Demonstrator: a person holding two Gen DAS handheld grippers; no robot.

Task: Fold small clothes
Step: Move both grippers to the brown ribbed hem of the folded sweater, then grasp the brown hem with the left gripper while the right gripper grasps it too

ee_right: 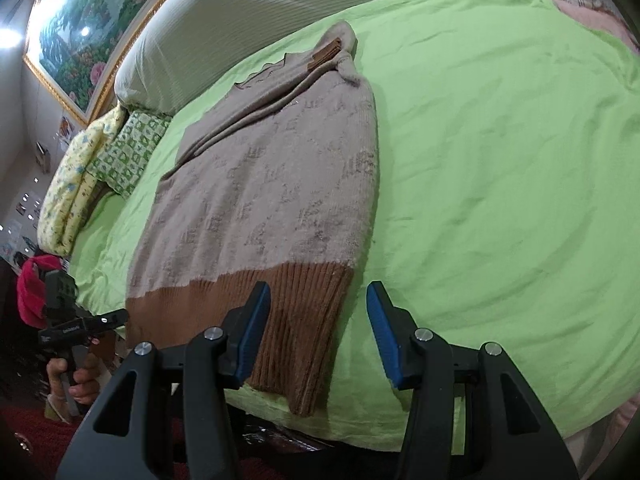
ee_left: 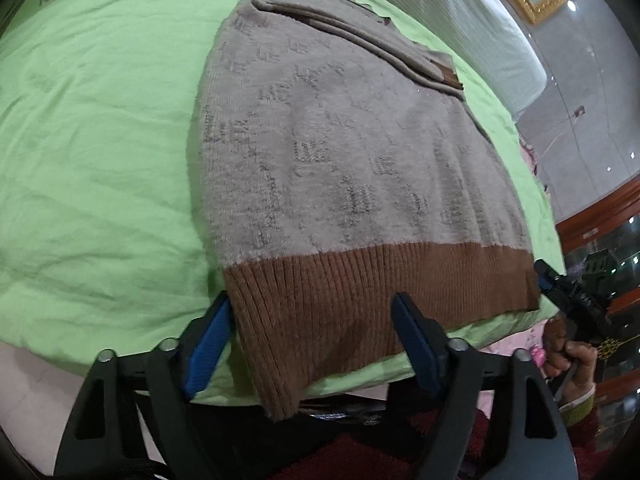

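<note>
A beige knitted sweater (ee_left: 340, 152) (ee_right: 272, 184) with a grey pattern and a brown ribbed hem (ee_left: 360, 300) (ee_right: 304, 320) lies flat on the green bed sheet (ee_left: 100, 160) (ee_right: 500, 160). Its sleeves are folded across the far end. The hem hangs slightly over the near bed edge. My left gripper (ee_left: 314, 340) is open, its blue pads straddling the hem's left corner. My right gripper (ee_right: 318, 332) is open too, straddling the hem's right corner. Each gripper also shows in the other view, held in a hand: the right gripper (ee_left: 560, 292), the left gripper (ee_right: 92, 324).
A white ribbed bolster (ee_right: 280, 12) (ee_left: 480, 40) runs along the far side of the bed under a gold-framed painting (ee_right: 80, 40). Yellow floral and green patterned pillows (ee_right: 100, 168) lie at the left. Dark red flooring (ee_left: 360, 456) is below the bed edge, and wooden furniture (ee_left: 600, 216) stands at the right.
</note>
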